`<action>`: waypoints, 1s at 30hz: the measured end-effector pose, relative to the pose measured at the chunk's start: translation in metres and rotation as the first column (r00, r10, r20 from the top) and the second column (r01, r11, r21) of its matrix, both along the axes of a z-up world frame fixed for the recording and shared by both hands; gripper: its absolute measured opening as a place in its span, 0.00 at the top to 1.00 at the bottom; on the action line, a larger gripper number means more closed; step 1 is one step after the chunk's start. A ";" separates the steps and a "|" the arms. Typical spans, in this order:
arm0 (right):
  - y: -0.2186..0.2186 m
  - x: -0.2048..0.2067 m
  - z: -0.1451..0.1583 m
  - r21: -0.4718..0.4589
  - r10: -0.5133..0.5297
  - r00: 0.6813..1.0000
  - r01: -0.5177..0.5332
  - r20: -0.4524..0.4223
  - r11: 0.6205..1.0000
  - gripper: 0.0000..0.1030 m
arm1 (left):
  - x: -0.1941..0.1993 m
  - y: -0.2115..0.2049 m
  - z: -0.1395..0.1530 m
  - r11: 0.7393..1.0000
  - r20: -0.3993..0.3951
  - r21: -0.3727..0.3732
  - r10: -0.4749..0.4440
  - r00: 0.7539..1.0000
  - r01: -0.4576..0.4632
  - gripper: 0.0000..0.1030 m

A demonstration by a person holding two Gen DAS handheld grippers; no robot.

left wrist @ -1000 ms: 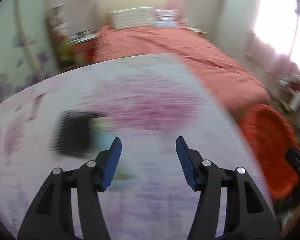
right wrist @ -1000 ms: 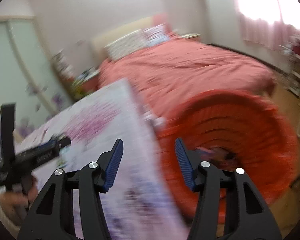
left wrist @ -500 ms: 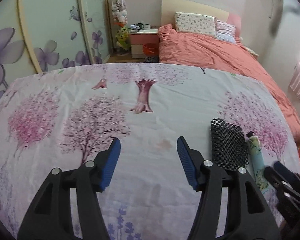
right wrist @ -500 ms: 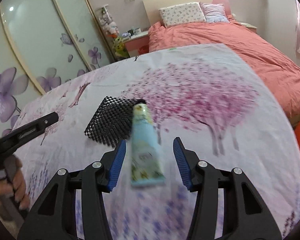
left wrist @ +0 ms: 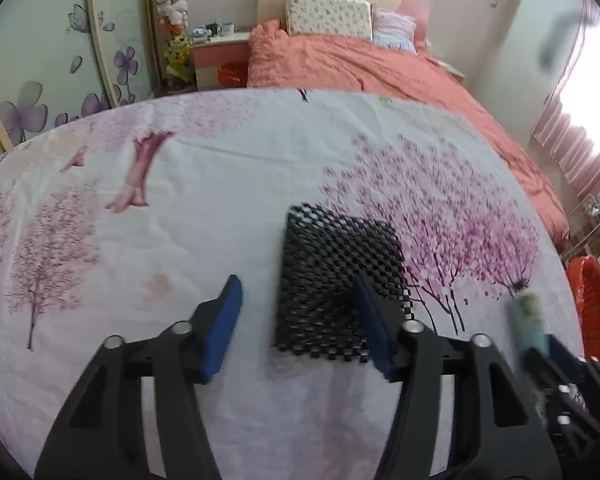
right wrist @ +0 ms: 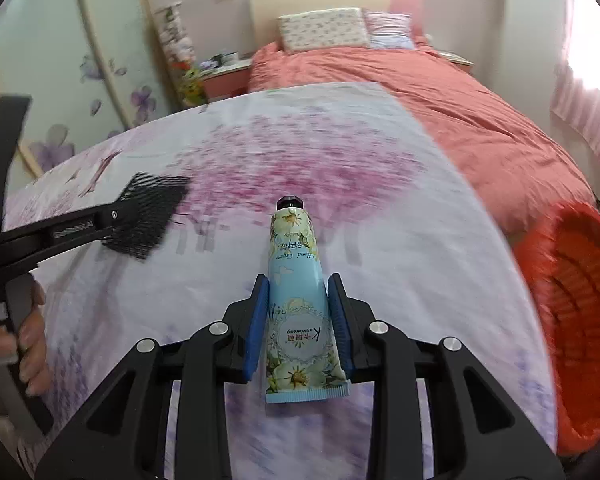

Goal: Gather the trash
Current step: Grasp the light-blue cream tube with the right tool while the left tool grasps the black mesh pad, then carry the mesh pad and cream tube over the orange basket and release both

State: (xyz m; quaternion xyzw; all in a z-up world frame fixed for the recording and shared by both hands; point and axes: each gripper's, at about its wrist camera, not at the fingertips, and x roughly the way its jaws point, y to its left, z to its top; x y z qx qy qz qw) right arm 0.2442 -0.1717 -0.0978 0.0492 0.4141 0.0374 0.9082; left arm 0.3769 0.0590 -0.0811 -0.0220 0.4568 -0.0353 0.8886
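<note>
My right gripper is shut on a light blue hand cream tube with a black cap, held over the flowered cloth. The tube also shows blurred at the right of the left wrist view. A black mesh net piece lies on the cloth. My left gripper is open, its jaws standing on either side of the net's near part. In the right wrist view the left gripper reaches to the net.
A table with a white cloth printed with pink trees carries everything. An orange basket stands off the table's right edge. A bed with a salmon cover lies behind. A wardrobe with flower doors is at the left.
My right gripper has closed on the hand cream tube and lifted it away from the net. My left gripper has swung right and now has the net between its open jaws.
</note>
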 end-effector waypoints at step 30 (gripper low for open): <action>-0.193 -0.131 0.058 0.090 -0.429 0.879 0.419 0.207 0.903 0.70 | -0.142 -0.232 0.089 0.852 0.211 -0.135 -0.473 0.855 0.505 0.91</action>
